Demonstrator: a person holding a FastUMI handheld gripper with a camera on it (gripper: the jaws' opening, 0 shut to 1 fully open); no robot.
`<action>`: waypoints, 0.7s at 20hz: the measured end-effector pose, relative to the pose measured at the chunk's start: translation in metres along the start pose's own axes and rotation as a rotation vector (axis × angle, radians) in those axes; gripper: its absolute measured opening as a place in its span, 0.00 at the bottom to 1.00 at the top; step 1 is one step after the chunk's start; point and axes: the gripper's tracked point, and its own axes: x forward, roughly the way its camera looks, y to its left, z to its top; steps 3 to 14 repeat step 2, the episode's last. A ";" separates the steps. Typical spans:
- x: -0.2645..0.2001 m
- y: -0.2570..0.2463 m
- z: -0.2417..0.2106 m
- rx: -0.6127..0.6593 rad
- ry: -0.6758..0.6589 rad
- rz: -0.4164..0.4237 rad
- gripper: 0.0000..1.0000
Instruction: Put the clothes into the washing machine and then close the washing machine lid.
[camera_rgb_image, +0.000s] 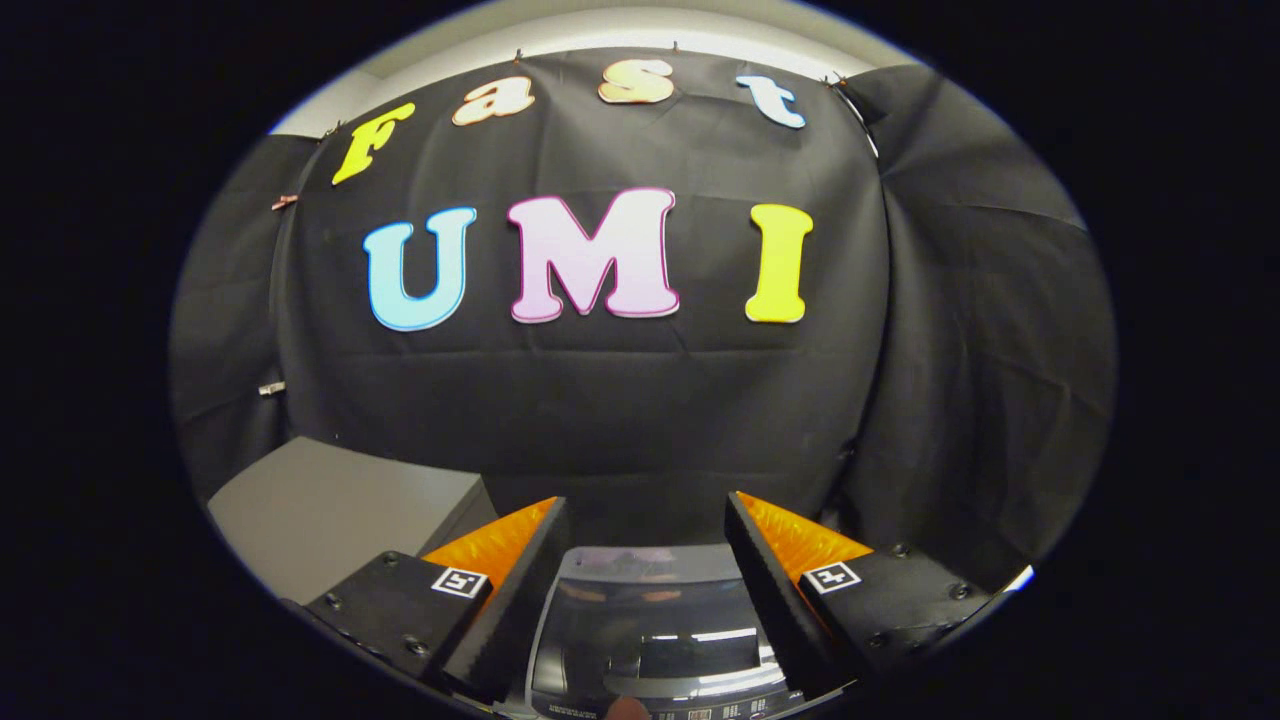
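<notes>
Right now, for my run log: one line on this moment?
claw: open, empty | glossy grey washing machine lid: down, between fingers | clothes: unseen

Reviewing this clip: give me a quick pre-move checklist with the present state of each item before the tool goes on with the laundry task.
1. Tool fingers open and holding nothing: ok, they stand wide apart with nothing between them but the machine beyond.
2. Washing machine in view: ok, it sits below and between the fingers.
3. Washing machine lid state: it appears shut, its glossy top reflecting lights; cannot tell for sure.
4. Clothes located: cannot tell.
5. Clothes already inside the drum: cannot tell through the lid.
6. Surroundings: ok, a grey surface lies left of the machine, black booth wall behind.
</notes>
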 end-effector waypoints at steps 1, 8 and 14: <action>-0.001 0.001 0.008 0.003 -0.026 0.006 0.99; -0.001 0.003 0.014 0.005 -0.043 0.015 0.98; -0.001 0.003 0.014 0.005 -0.043 0.015 0.98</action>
